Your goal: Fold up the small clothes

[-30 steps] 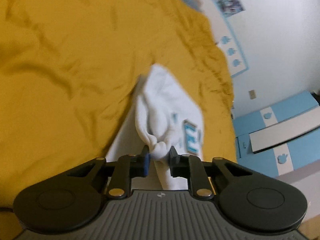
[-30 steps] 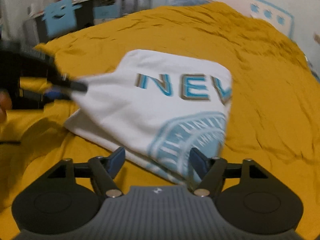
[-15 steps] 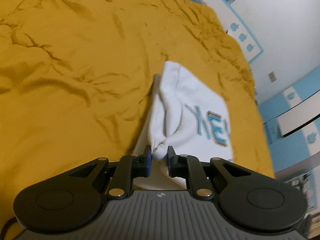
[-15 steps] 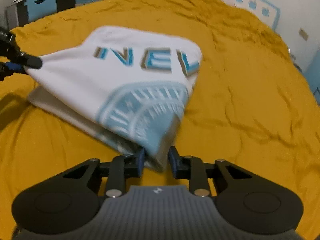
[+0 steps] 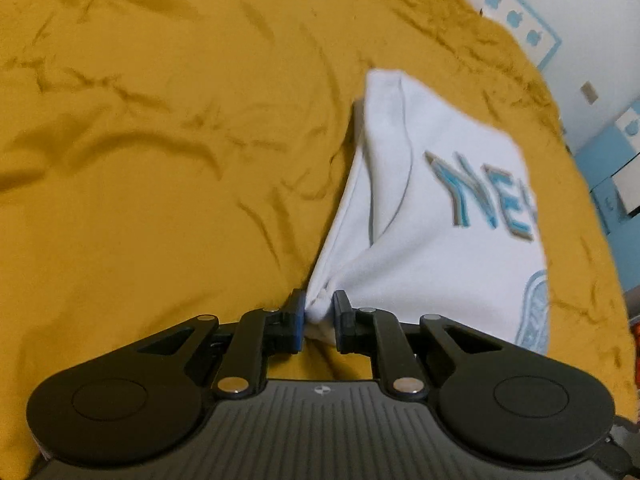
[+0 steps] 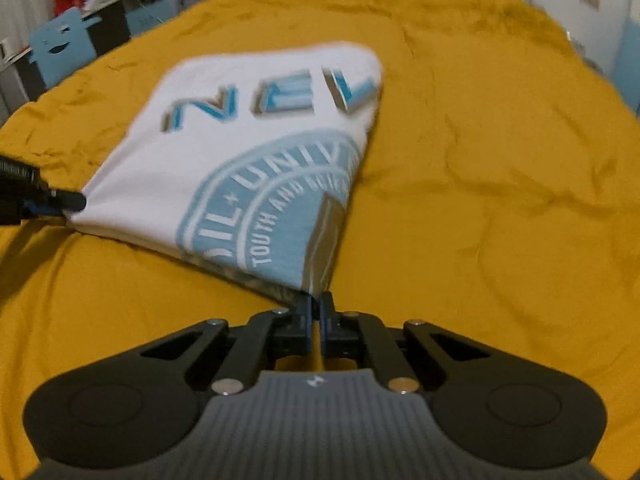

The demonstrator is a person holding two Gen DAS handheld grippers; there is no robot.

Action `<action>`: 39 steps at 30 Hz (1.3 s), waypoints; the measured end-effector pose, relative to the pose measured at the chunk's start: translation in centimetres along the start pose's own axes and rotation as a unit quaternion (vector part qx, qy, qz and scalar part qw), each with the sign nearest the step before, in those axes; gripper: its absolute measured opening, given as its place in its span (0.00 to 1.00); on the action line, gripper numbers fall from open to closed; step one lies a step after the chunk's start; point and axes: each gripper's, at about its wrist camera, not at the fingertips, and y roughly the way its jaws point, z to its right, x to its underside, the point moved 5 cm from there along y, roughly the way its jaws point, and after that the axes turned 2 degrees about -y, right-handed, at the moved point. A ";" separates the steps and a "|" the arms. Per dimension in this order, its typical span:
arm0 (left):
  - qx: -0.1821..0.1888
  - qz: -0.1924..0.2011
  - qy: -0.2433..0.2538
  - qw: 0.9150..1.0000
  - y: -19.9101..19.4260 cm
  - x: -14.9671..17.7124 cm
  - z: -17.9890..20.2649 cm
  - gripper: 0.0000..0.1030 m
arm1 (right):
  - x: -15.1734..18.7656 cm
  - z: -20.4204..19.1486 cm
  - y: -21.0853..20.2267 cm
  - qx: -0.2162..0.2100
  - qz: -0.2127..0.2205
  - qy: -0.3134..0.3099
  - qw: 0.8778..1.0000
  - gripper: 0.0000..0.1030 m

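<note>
A small white T-shirt (image 5: pixel 432 224) with blue lettering and a round blue emblem lies folded on a mustard-yellow bedspread (image 5: pixel 160 160). My left gripper (image 5: pixel 319 314) is shut on a bunched white corner of the T-shirt at its near left end. In the right wrist view the T-shirt (image 6: pixel 248 152) is stretched between both grippers. My right gripper (image 6: pixel 315 304) is shut on the near corner by the blue emblem. The left gripper (image 6: pixel 60 202) shows at the left edge of that view, pinching the opposite corner.
The yellow bedspread (image 6: pixel 500 200) spreads wide on all sides, wrinkled. A white wall with blue apple stickers (image 5: pixel 516 20) and blue cabinets (image 5: pixel 612 168) stand beyond the bed. A blue chair (image 6: pixel 60 44) and cluttered shelves stand past the far left edge.
My right gripper went from open around the T-shirt's near edge to shut on its corner. The left gripper kept its grip and rolled, and the cloth now lies stretched between them.
</note>
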 end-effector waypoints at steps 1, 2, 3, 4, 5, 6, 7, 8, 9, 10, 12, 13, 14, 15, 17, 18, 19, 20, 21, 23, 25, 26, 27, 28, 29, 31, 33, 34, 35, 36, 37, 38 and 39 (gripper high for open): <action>-0.004 -0.001 0.000 1.000 0.1 0.1 0.0 0.16 | 0.2 0.0 0.4 0.001 -0.002 -0.003 1.000 0.00; -0.008 -0.003 0.001 1.000 0.1 0.1 0.0 0.16 | 0.3 -0.1 0.6 0.002 -0.003 -0.010 1.000 0.00; -0.012 -0.006 0.003 1.000 0.1 0.1 0.1 0.16 | 0.3 -0.2 0.7 0.004 -0.005 -0.018 1.000 0.00; -0.015 -0.009 0.003 1.000 0.1 0.1 0.2 0.17 | 0.3 -0.3 0.8 0.005 -0.007 -0.023 1.000 0.00; -0.017 -0.013 0.000 1.000 -0.1 0.0 0.2 0.17 | 0.3 -0.3 0.8 0.005 -0.008 -0.023 1.000 0.00; -0.018 -0.016 -0.002 1.000 -0.2 0.1 0.2 0.18 | 0.2 -0.2 0.8 0.002 -0.010 -0.018 1.000 0.00; -0.020 -0.017 -0.003 1.000 -0.2 0.1 0.4 0.18 | 0.2 0.0 0.7 -0.001 -0.011 -0.012 1.000 0.00; -0.020 -0.017 -0.002 1.000 -0.4 0.3 0.3 0.18 | 0.2 0.1 0.7 -0.004 -0.011 -0.008 1.000 0.00; -0.021 -0.017 -0.001 1.000 -0.5 0.6 0.1 0.19 | 0.3 0.2 0.6 -0.006 -0.014 -0.004 1.000 0.00; -0.022 -0.018 -0.003 1.000 -0.5 0.6 0.1 0.19 | 0.4 0.3 0.4 -0.008 -0.016 -0.001 1.000 0.00; -0.022 -0.019 -0.009 1.000 -0.7 0.8 0.0 0.20 | 0.3 0.7 0.2 -0.011 -0.018 0.006 1.000 0.00; -0.022 -0.020 -0.014 0.999 -0.8 0.9 0.0 0.22 | 0.4 0.8 0.1 -0.013 -0.019 0.009 1.000 0.00; -0.021 -0.022 -0.021 0.999 -0.9 0.9 -0.1 0.22 | 0.4 1.1 0.3 -0.013 -0.020 0.012 1.000 0.00; -0.020 -0.027 -0.029 0.999 -0.9 0.9 -0.2 0.21 | 0.5 1.3 0.1 -0.014 -0.021 0.015 1.000 0.00; -0.025 -0.034 -0.031 0.999 -1.2 1.0 -0.1 0.20 | 0.6 1.7 -0.5 -0.019 -0.024 0.023 0.999 0.00; -0.035 -0.036 -0.027 0.998 -1.4 1.0 0.0 0.17 | 0.7 1.8 -0.8 -0.020 -0.025 0.026 0.999 0.00; -0.044 -0.036 -0.022 0.998 -1.6 1.0 0.0 0.13 | 0.6 2.1 -1.2 -0.020 -0.025 0.028 0.999 0.00; -0.050 -0.036 -0.017 0.998 -1.9 0.9 0.1 0.13 | 0.7 2.3 -1.7 -0.017 -0.024 0.029 0.999 0.00; -0.055 -0.036 -0.014 0.998 -2.3 0.8 0.2 0.13 | 0.6 2.5 -2.1 -0.013 -0.022 0.029 0.999 0.00; -0.064 -0.029 -0.010 0.997 -3.2 0.5 0.5 0.13 | 0.4 3.0 -3.0 -0.005 -0.012 0.028 1.000 0.02; -0.075 -0.014 0.004 0.997 -4.2 -0.1 1.0 0.15 | 0.1 3.4 -3.7 -0.001 -0.002 0.029 1.000 0.05; -0.082 -0.003 0.011 0.997 -4.8 -0.5 1.1 0.18 | -0.2 3.7 -4.0 -0.001 0.003 0.032 0.999 0.12; -0.089 0.009 0.018 0.996 -5.3 -0.9 1.2 0.20 | -0.5 4.0 -4.3 0.000 0.009 0.036 0.999 0.16; -0.097 0.020 0.024 0.995 -5.7 -1.3 1.4 0.21 | -0.9 4.2 -4.5 0.002 0.017 0.039 0.999 0.20; -0.100 0.031 0.026 0.994 -6.1 -1.8 1.6 0.21 | -1.3 4.4 -4.7 0.003 0.023 0.039 0.999 0.20; -0.083 0.044 0.021 0.995 -6.3 -2.8 1.8 0.21 | -2.1 4.6 -4.8 0.004 0.035 0.039 0.999 0.21; -0.045 0.055 0.016 0.997 -6.0 -3.9 2.5 0.21 | -3.1 4.6 -4.7 -0.002 0.048 0.038 0.998 0.20; -0.030 0.059 0.017 0.998 -5.7 -4.4 2.8 0.21 | -3.6 4.6 -4.6 -0.005 0.054 0.038 0.998 0.21; -0.015 0.066 0.020 0.998 -5.5 -4.9 3.3 0.21 | -4.2 4.6 -4.3 -0.006 0.058 0.037 0.998 0.21; -0.001 0.070 0.025 0.997 -4.9 -5.4 3.9 0.21 | -4.8 4.6 -4.1 -0.006 0.063 0.037 0.997 0.21; 0.007 0.071 0.028 0.997 -4.4 -5.9 4.4 0.21 | -5.5 4.6 -3.7 -0.008 0.068 0.037 0.997 0.20; 0.016 0.074 0.031 0.997 -3.9 -6.3 4.9 0.21 | -6.3 4.6 -3.2 -0.011 0.073 0.038 0.997 0.20; 0.030 0.078 0.033 0.996 -3.3 -6.9 5.4 0.21 | -6.9 4.6 -2.9 -0.013 0.077 0.038 0.996 0.20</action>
